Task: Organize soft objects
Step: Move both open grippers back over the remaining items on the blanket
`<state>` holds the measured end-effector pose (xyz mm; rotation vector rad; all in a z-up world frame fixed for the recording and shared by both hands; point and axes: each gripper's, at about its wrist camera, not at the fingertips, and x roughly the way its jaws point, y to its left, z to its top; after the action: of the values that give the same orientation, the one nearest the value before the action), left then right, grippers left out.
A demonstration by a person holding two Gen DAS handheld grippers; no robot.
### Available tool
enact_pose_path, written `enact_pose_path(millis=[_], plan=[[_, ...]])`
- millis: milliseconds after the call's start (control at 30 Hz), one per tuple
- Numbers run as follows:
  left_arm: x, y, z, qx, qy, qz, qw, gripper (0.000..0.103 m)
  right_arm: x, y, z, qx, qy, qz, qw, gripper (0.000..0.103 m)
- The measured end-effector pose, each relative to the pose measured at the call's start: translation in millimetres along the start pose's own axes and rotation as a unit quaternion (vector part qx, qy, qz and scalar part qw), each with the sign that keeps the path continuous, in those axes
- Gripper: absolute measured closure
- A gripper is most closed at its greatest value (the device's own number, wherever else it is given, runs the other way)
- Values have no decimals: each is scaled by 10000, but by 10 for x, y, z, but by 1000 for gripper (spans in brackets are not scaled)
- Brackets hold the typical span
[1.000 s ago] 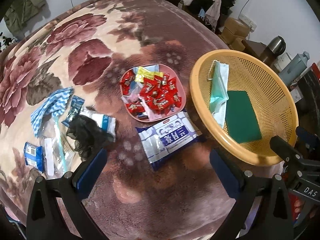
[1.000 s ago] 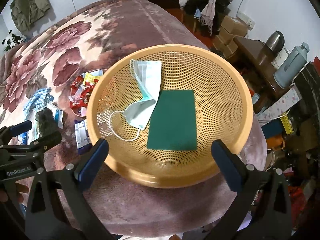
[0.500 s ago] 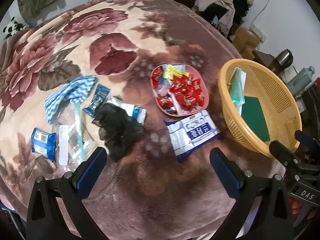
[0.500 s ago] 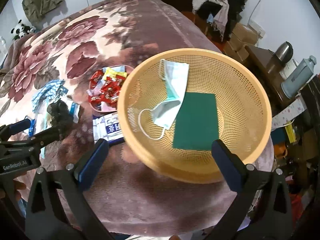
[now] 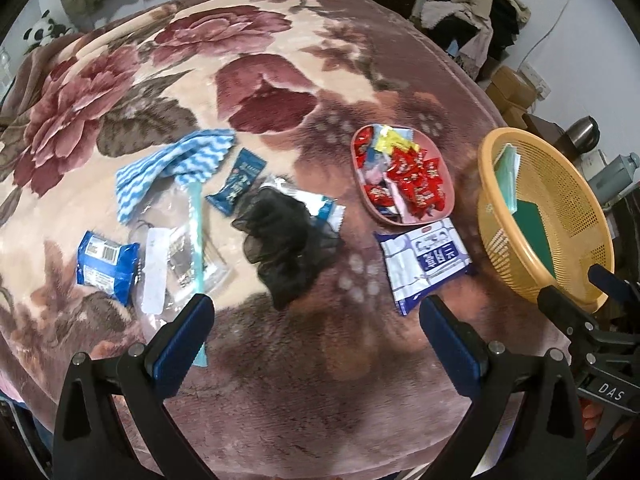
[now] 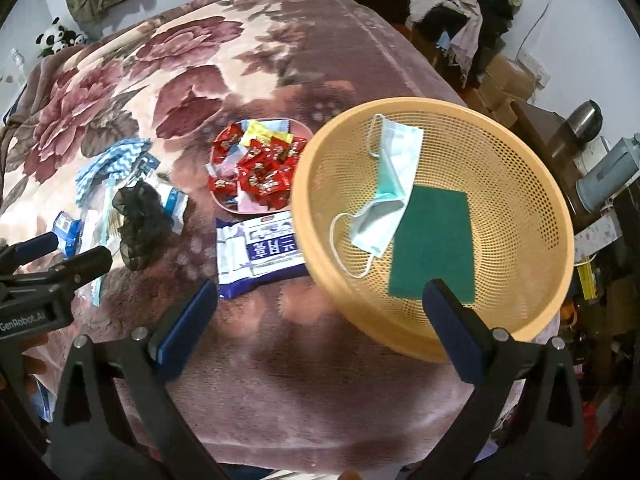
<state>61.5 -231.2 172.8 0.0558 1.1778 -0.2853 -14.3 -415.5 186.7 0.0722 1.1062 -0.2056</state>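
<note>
the left gripper hangs wide and empty just short of the black scrunchie, which lies well left of the orange basket. a centred pinch suits it. the right gripper is wide, empty.

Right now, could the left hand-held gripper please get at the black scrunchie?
Probably yes: the left hand-held gripper is open, the black scrunchie lies just ahead, and nothing covers it.
</note>
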Motion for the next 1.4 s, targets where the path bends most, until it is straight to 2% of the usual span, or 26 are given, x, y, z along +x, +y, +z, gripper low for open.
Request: enact_pose_path(millis=[1400], plan=[[103, 1099, -208, -868, 159, 226, 9958, 0, 305, 1016, 73, -746, 263, 301, 9964, 0]])
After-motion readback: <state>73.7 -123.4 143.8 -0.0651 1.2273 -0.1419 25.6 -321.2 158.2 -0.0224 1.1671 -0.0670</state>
